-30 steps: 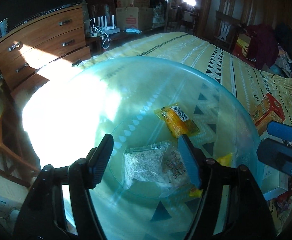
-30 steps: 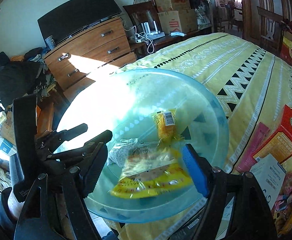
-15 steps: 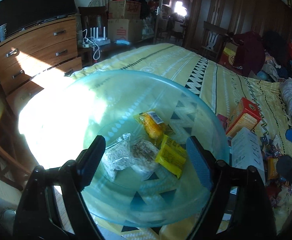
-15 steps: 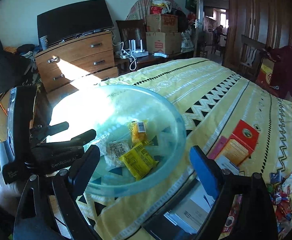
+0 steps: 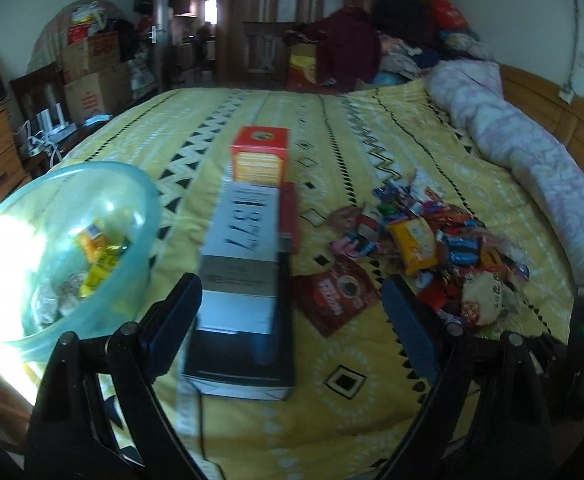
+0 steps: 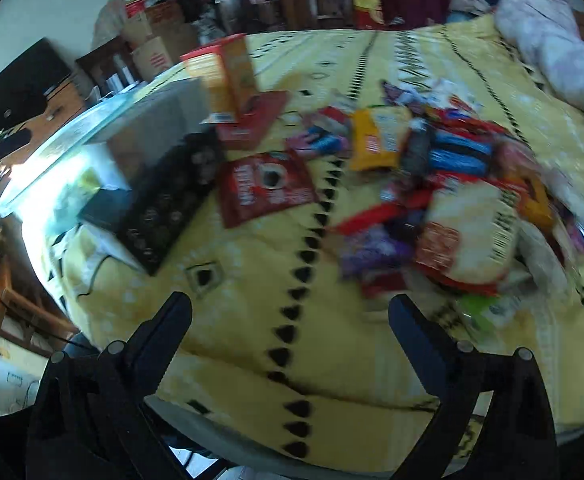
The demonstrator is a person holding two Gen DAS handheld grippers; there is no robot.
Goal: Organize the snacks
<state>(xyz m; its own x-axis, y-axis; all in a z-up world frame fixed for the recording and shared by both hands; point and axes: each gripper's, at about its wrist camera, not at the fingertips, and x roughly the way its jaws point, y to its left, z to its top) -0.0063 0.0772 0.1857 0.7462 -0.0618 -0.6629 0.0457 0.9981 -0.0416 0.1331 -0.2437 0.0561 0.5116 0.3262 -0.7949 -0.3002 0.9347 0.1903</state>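
Both my grippers hang over the near edge of the bed [image 5: 371,128]: the left gripper [image 5: 292,320] and right gripper [image 6: 290,332] have just been opening, jaws wide, nothing between them. Past my left fingers lies a grey box [image 5: 244,256], a red pouch [image 5: 337,294] just right of it. The snack pile [image 6: 443,184] sits right; the bowl [image 5: 132,216] with a few snacks sits far left

Bedspread [image 5: 331,420] yellow, black-and-white zigzags, diamonds; bowl [image 5: 140,200] translucent teal, left of grey-white box [image 5: 244,232]; carton [image 5: 260,156] orange, red top, behind box; packet [image 5: 337,292] red, right of box; snack pile [image 6: 451,184] multicoloured; blanket [image 5: 531,152] pale lilac
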